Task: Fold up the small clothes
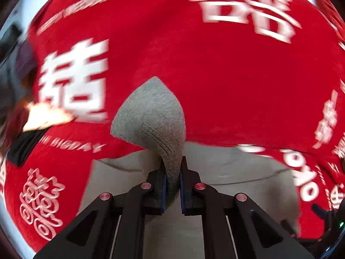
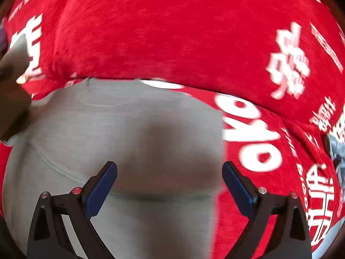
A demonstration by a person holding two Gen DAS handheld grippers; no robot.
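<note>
Left gripper (image 1: 173, 173) is clamped tight on a corner of the grey garment (image 1: 151, 116), and that corner is lifted and curled up between the jaws. The rest of the garment lies flat just below, spread on the red cloth (image 1: 226, 75) with its white characters. Over to the right gripper (image 2: 169, 180): jaws wide apart, gripping nothing, poised above the flat grey fabric, red cloth stretching far and right
</note>
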